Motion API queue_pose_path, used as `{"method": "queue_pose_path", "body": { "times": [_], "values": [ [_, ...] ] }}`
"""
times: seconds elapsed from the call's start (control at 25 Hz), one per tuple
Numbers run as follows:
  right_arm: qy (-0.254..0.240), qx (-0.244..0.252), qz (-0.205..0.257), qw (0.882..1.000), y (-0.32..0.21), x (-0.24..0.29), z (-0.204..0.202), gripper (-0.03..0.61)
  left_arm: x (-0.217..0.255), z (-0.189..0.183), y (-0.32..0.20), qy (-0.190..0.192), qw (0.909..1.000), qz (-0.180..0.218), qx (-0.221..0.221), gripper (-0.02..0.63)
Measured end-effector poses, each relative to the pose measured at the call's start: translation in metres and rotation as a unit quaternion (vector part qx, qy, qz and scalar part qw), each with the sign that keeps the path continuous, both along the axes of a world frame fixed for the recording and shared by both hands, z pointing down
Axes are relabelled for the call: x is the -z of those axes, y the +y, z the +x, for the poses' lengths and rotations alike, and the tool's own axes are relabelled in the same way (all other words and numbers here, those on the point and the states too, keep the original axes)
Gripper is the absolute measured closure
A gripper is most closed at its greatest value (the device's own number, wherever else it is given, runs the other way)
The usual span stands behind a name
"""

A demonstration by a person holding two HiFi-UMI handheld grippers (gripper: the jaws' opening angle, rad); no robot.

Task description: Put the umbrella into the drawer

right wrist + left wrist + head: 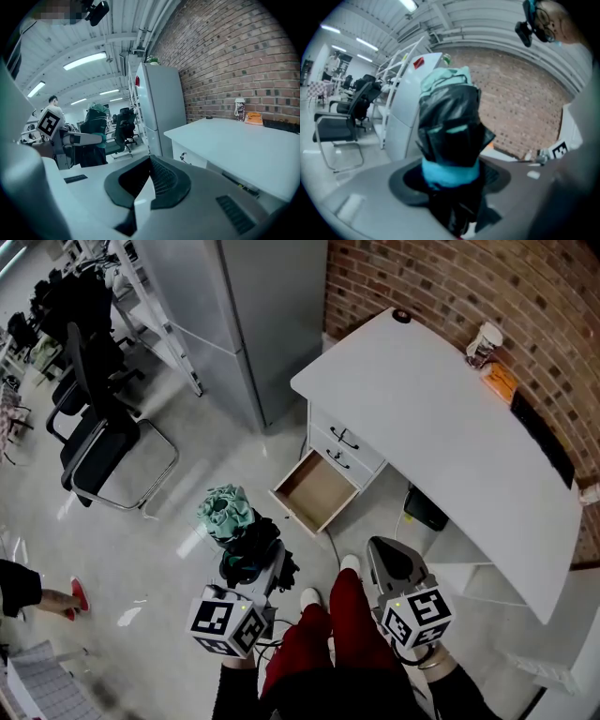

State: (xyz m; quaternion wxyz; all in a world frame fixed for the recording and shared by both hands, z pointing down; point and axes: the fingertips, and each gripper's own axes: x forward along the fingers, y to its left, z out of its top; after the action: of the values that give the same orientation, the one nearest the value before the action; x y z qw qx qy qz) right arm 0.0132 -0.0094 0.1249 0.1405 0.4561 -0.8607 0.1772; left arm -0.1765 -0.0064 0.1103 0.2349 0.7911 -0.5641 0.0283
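A folded umbrella point(236, 526), black with a teal-green canopy and a blue strap, stands upright in my left gripper point(253, 566), which is shut on it. In the left gripper view the umbrella point(450, 131) fills the middle between the pads of that gripper point(451, 180). The white desk point(441, 418) has its lowest drawer point(317, 491) pulled open, ahead of and between both grippers. My right gripper point(396, 563) is shut with nothing in it; its pads point(161, 178) meet in the right gripper view, which also shows the umbrella point(95, 123) at the left.
A black office chair point(103, 427) and a grey cabinet point(244, 315) stand left of the desk. A brick wall point(487, 287) runs behind it. A bottle point(484, 343) and an orange item point(500, 382) sit on the desktop. A dark bin point(427, 512) is underneath.
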Motion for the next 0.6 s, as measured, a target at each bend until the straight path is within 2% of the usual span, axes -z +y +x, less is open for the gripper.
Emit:
{"method": "queue_pose_path", "body": {
  "times": [0.24, 0.6],
  "values": [
    [0.003, 0.003, -0.012, 1.0, -0.033, -0.034, 0.01, 0.577, -0.036, 0.015, -0.038, -0.007, 0.9997, -0.019, -0.01, 0.344],
    [0.005, -0.006, -0.038, 0.999, -0.073, -0.116, 0.031, 0.577, -0.117, 0.039, -0.09, -0.01, 0.9985, -0.048, -0.025, 0.345]
  ]
}}
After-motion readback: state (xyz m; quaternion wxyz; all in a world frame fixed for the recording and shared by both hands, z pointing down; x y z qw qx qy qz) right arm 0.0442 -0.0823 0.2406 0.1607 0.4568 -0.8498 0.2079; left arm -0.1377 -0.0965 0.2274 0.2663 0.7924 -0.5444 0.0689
